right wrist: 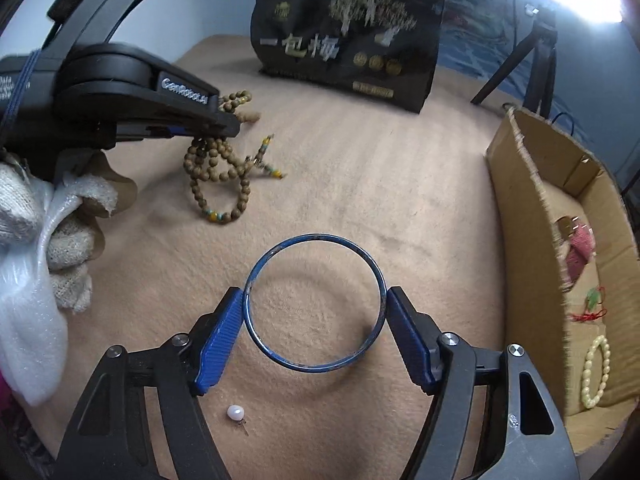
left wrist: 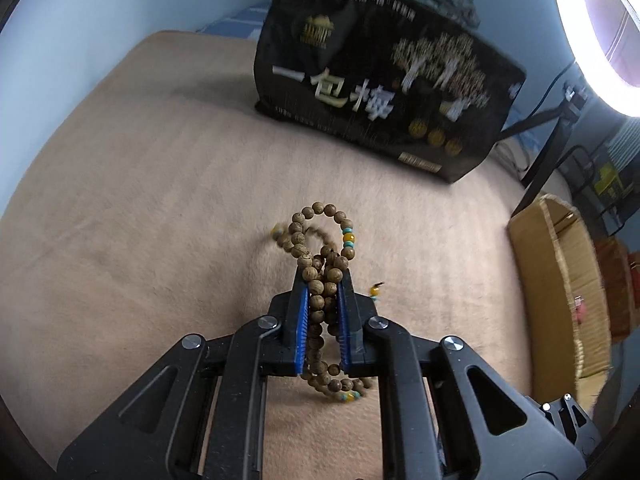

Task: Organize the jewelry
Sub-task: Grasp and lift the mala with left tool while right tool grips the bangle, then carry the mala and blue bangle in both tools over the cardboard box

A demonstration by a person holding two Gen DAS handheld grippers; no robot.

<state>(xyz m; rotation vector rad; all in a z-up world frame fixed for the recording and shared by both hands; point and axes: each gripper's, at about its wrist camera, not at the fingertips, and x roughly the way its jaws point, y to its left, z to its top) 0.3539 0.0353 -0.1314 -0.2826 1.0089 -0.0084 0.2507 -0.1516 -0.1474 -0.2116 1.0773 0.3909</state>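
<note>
My left gripper [left wrist: 323, 280] is shut on a long wooden bead strand [left wrist: 320, 256] with yellow and turquoise beads, held above the beige cloth; loops hang from both ends of the jaws. In the right wrist view the same strand [right wrist: 218, 178] dangles from the left gripper [right wrist: 230, 128] at upper left. My right gripper [right wrist: 314, 300] is shut on a blue metal bangle [right wrist: 256, 264], its pads pressing the ring's left and right sides just above the cloth. A small pearl earring [right wrist: 235, 414] lies on the cloth near the right gripper's left finger.
A cardboard box [right wrist: 532, 216] at the right holds a cream bead bracelet [right wrist: 596, 372], red-thread pieces and a pink item; it also shows in the left wrist view [left wrist: 556, 280]. A black printed bag [right wrist: 348, 36] stands at the back. A tripod and ring light are at far right.
</note>
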